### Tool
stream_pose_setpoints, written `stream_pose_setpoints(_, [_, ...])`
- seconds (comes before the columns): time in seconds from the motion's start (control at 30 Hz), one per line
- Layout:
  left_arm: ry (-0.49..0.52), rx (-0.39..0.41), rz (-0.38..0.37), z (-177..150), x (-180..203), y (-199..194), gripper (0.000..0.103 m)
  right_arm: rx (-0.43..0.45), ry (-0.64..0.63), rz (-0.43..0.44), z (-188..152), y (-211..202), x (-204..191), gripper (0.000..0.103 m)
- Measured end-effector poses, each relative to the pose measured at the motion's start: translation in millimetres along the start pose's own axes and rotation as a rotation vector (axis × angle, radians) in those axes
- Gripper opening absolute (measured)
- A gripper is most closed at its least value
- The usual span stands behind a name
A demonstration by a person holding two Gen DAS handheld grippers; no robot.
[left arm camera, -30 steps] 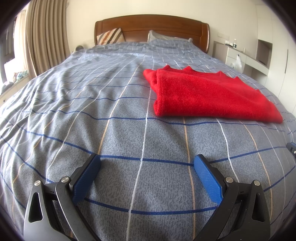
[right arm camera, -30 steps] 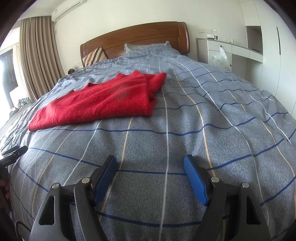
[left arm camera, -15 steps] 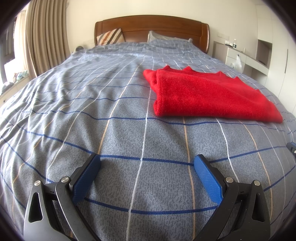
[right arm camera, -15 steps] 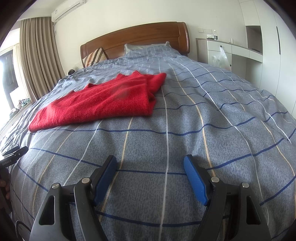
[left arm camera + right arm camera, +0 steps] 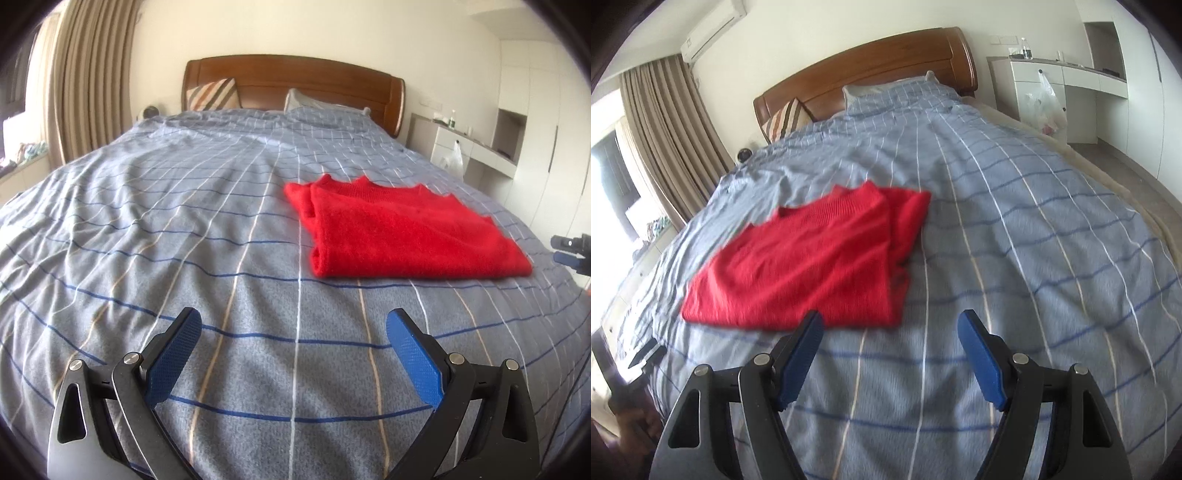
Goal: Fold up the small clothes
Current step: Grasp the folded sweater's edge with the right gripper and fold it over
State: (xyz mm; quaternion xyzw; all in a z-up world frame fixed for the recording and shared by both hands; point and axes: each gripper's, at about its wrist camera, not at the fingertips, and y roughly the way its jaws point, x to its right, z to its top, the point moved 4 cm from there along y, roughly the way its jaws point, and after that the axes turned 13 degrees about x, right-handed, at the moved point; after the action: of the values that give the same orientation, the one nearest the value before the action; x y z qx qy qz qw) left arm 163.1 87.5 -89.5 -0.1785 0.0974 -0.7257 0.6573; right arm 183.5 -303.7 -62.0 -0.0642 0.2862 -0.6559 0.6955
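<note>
Sweater (image 5: 812, 266), red fuzzy knit, lies folded into a flat, soft-edged rectangle on the bed (image 5: 1015, 258), at ten o'clock from the right gripper (image 5: 890, 328) and two o'clock from the left gripper (image 5: 293, 328). Folding looks mostly done; perhaps one more fold is left. Both grippers hang with blue textured pads apart, empty, over the grey checked cotton cover.

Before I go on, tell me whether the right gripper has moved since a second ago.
Yes. The right gripper has risen and advanced: in its view the red sweater now sits just ahead of its fingertips, and the headboard appears tilted. Its jaws are open and empty.
</note>
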Motion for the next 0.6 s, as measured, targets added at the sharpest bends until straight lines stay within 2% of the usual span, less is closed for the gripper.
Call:
stream_pose_setpoints(0.13, [-0.058, -0.009, 0.031, -1.6, -15.5, 1.8, 0.101, -0.093, 0.186, 0.048, 19.3, 51.7, 21.9, 0.075])
stream_pose_setpoints(0.3, [-0.07, -0.018, 0.054, -5.0, -22.7, 3.4, 0.101, -0.202, 0.295, 0.106, 2.3, 109.8, 16.4, 0.075])
stream_pose_setpoints(0.37, [-0.064, -0.029, 0.054, -7.2, -21.9, 5.8, 0.101, -0.234, 0.308, 0.103, -8.3, 125.7, 10.0, 0.075])
stream_pose_setpoints(0.43, [-0.048, -0.039, 0.055, -8.6, -20.0, 7.4, 0.101, -0.266, 0.266, 0.1, -13.7, 135.2, -0.4, 0.055])
stream_pose_setpoints(0.47, [-0.042, -0.041, 0.057, -8.5, -19.9, 7.4, 0.101, -0.29, 0.225, 0.09, -14.4, 137.3, -8.1, 0.019])
stream_pose_setpoints(0.5, [-0.039, -0.041, 0.062, -8.0, -20.9, 6.4, 0.101, -0.298, 0.186, 0.06, -12.2, 136.7, -14.8, 0.012])
stream_pose_setpoints(0.6, [-0.054, -0.03, 0.099, -2.5, -30.7, 3.3, 0.101, -0.263, 0.07, 0.046, 14.0, 124.7, -51.6, 0.011])
